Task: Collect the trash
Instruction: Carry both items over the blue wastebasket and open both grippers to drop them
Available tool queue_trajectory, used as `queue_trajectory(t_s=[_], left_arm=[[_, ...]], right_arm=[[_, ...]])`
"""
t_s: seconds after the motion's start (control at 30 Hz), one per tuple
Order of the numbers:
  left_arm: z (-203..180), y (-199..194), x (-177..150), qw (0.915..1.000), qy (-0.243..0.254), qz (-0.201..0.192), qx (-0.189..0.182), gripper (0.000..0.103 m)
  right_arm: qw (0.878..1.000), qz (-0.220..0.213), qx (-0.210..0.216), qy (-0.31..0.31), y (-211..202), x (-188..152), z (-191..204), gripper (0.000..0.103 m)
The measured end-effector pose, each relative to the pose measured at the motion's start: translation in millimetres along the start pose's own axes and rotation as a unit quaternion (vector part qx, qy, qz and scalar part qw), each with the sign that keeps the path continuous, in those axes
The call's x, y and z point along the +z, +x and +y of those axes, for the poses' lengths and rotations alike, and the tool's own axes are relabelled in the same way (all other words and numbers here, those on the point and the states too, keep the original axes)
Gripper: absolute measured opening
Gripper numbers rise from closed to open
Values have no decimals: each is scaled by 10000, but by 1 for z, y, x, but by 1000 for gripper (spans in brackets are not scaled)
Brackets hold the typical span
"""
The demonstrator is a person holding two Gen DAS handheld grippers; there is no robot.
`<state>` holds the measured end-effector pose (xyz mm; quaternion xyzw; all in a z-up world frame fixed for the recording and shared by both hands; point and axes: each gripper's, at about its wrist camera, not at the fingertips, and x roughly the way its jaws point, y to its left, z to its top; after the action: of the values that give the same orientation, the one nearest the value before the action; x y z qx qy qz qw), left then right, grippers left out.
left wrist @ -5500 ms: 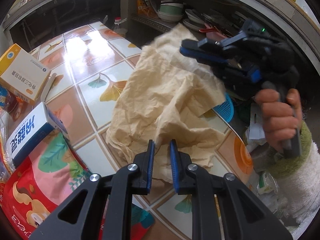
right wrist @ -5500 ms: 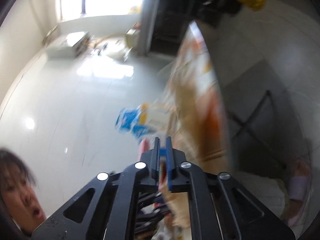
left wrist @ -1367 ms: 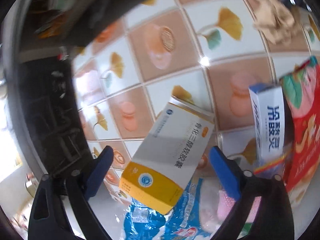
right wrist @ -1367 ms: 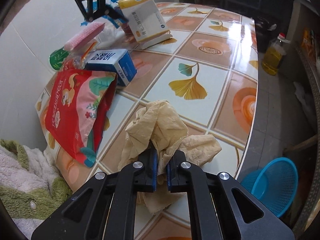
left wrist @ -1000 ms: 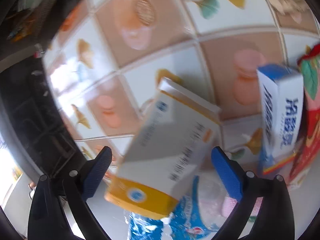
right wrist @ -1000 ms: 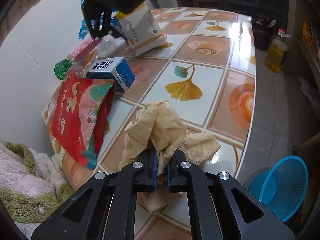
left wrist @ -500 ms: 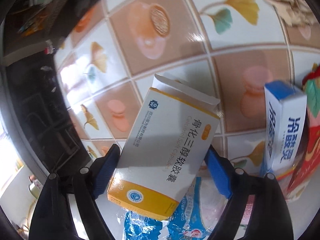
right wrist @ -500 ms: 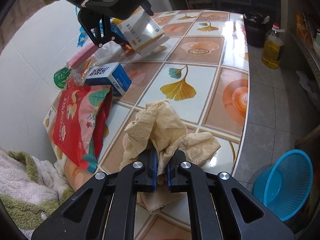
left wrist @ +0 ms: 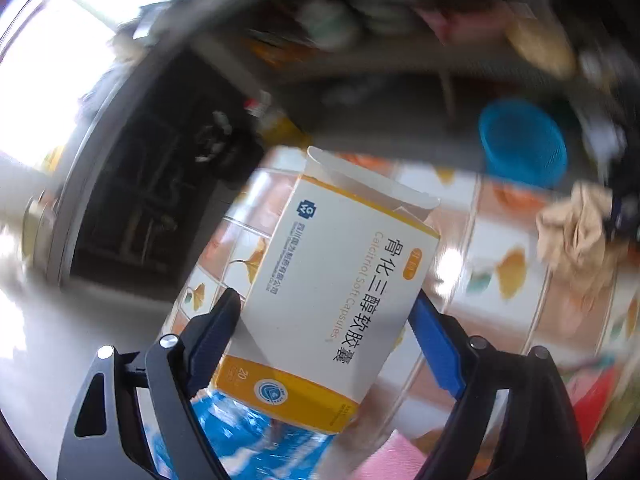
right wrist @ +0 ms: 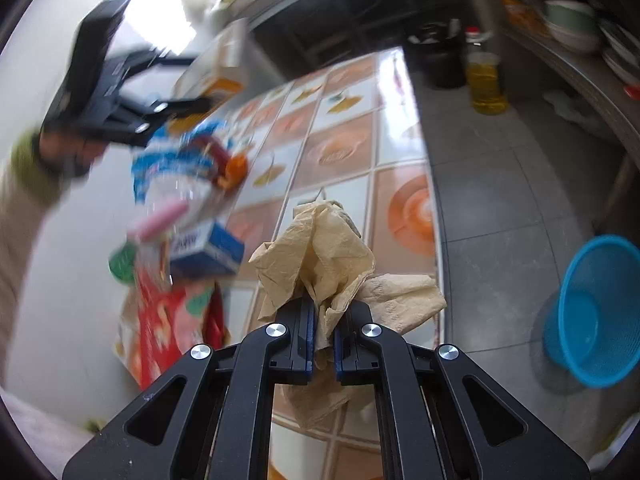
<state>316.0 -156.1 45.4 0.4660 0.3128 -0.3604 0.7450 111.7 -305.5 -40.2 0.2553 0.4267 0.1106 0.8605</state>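
Above the tiled table [right wrist: 404,152], left gripper [left wrist: 326,312] jaws clamping medicine box [left wrist: 340,280], right gripper [right wrist: 323,336] jaws pinching crumpled paper [right wrist: 320,256].

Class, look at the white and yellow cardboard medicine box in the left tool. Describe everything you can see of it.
The white and yellow cardboard medicine box is a flat rectangular carton, white with a yellow band at each end, a small blue logo and dark Chinese print plus the words "Soft Capsules". Its far end flap stands open. It is tilted and held clear above the tiled table, clamped across its width by the left tool, whose blue pads press on both long edges.
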Motion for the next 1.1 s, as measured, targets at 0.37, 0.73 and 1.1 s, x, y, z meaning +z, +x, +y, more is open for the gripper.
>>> queue_trajectory(t_s=[0.37,0.73,1.1], left_arm=[[-41,-52,29,9735,-2117,-829,-265,83],[-212,6,170,9711,-1552,-316,-1783,83],[-337,186,245,9477,-1715,1519,-2223,83]], right_arm=[[9863,-1144,-501,1075,-74,-5,-33,6],[9247,-1756,-2163,2595,-132,-62,-163,6],[8812,-1302,-2831,3556,-77,-80,-294,7]])
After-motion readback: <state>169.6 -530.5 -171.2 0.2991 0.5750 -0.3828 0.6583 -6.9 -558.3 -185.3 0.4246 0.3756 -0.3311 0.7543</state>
